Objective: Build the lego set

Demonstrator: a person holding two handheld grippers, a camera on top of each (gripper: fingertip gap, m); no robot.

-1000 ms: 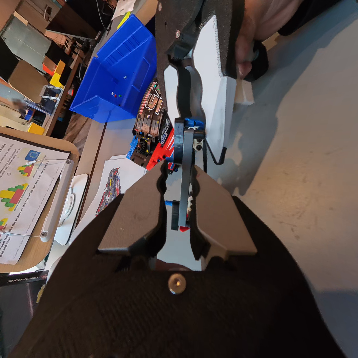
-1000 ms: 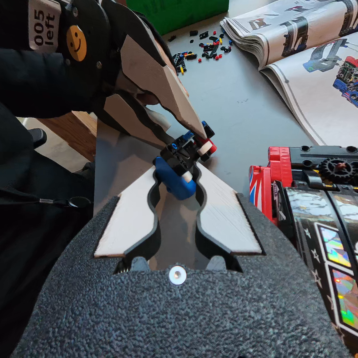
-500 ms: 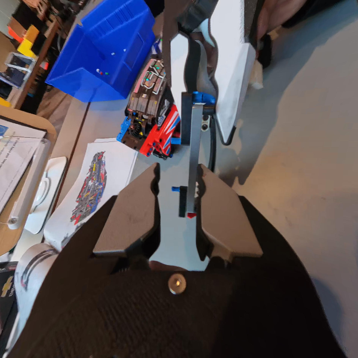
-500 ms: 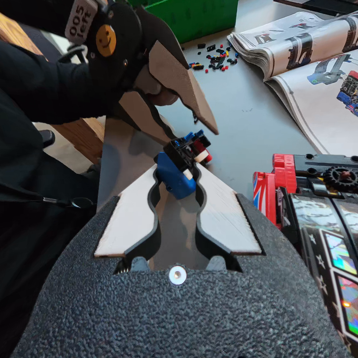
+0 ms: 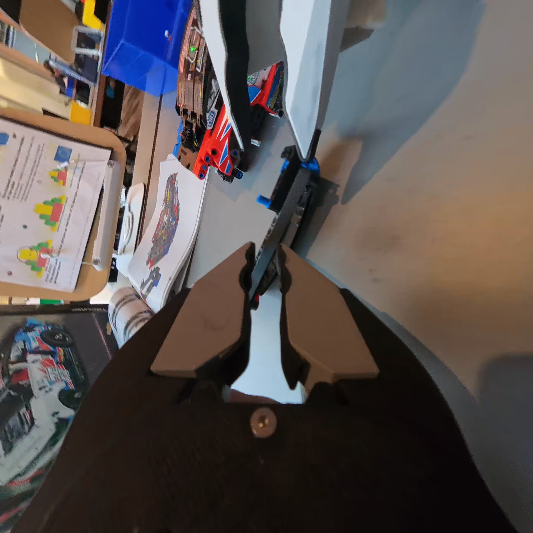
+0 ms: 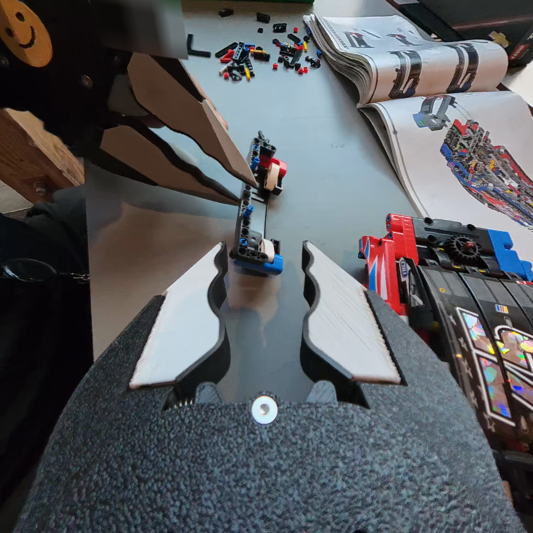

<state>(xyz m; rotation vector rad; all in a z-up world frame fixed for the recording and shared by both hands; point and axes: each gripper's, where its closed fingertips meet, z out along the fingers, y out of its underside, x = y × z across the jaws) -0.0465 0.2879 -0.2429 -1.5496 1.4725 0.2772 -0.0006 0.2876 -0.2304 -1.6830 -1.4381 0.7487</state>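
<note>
— Where's the black beam assembly [image 6: 253, 219]?
— On the grey table [image 6: 317, 138], its far end pinched by the left gripper [image 5: 266, 250].
— The right gripper [image 6: 263, 245]?
— Spread wide, the blue near end just ahead; the car model [image 6: 450, 277] beside it, rightward.

Both wrist views face each other closely across the grey table [image 6: 331, 178].

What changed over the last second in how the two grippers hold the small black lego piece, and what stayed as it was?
The right gripper let go of the small black lego piece at its blue end, opened wide and drew back. The left gripper, shut on the piece a second ago and open half a second ago, is closed on it again, near its red end. The piece now lies along the grey table. The big red and black car and the open booklet stayed put.
</note>
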